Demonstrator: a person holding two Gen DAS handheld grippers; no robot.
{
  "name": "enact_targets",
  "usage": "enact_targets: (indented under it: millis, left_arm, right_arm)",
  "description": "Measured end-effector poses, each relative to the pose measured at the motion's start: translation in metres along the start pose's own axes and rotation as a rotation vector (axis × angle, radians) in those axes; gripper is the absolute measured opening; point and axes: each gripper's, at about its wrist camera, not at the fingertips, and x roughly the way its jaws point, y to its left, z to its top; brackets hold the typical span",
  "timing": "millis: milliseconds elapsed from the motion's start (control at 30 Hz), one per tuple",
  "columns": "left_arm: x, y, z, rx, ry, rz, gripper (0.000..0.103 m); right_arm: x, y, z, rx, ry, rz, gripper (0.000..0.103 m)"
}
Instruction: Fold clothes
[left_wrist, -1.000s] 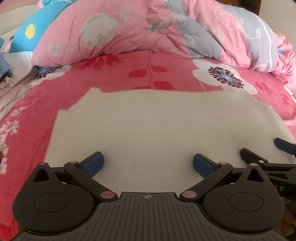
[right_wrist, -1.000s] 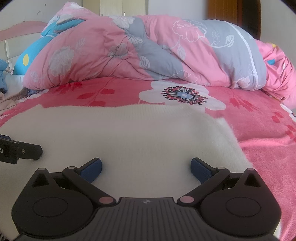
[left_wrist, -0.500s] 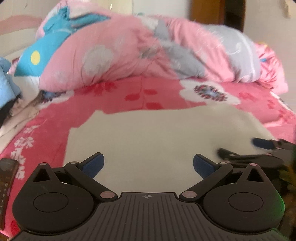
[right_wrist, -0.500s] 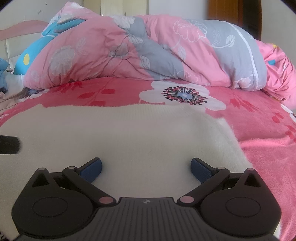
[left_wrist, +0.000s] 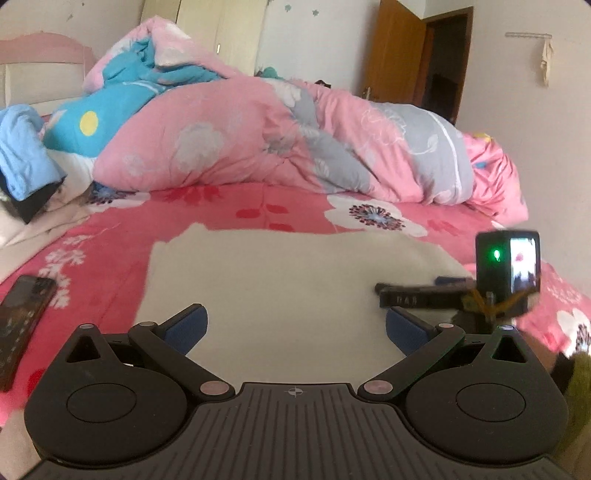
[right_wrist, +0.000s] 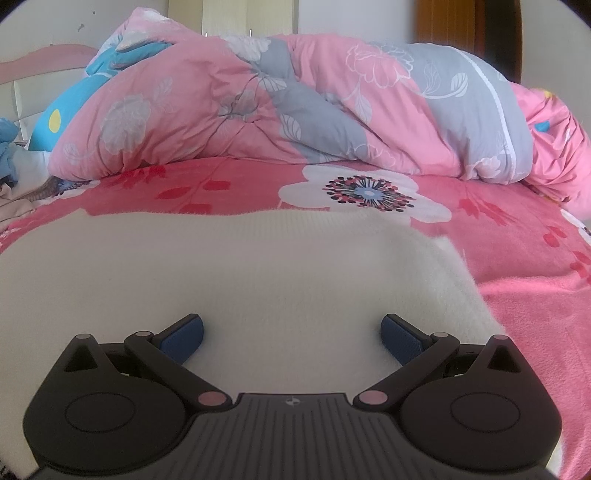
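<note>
A cream knitted garment (left_wrist: 295, 280) lies flat on the pink floral bedspread (left_wrist: 258, 210), folded into a rough rectangle. My left gripper (left_wrist: 295, 328) is open, raised above the garment's near edge, nothing between its blue pads. My right gripper (right_wrist: 291, 334) is open too, low over the same cream garment (right_wrist: 258, 273) near its right side, holding nothing. In the left wrist view the right gripper's body and its camera box (left_wrist: 508, 266) with a green light show at the right.
A rolled pink, grey and blue duvet (left_wrist: 280, 144) lies across the back of the bed. A dark phone (left_wrist: 22, 314) rests on the bedspread at the left. Blue and pale clothes (left_wrist: 26, 155) are heaped at far left. A wooden door (left_wrist: 417, 62) stands behind.
My left gripper has lifted and pulled back from the garment, so more of the room and the phone show. The right gripper has stayed still and open.
</note>
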Motion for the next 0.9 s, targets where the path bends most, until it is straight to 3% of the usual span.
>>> enact_targets:
  millis: [233,400,900]
  left_arm:
    - [0.014,0.014,-0.032,-0.035,0.105,0.066,0.103]
    - [0.015,0.032,-0.045,-0.131,0.124,0.065,0.103]
    - [0.017,0.068,-0.051,-0.490,0.025,-0.005,0.098]
  right_arm:
    - [0.000,0.001,-0.001,-0.001,-0.003,-0.003,0.103]
    - [0.000,0.001,-0.001,-0.003,-0.002,-0.005,0.103]
    - [0.000,0.002,-0.001,-0.007,-0.001,-0.013,0.103]
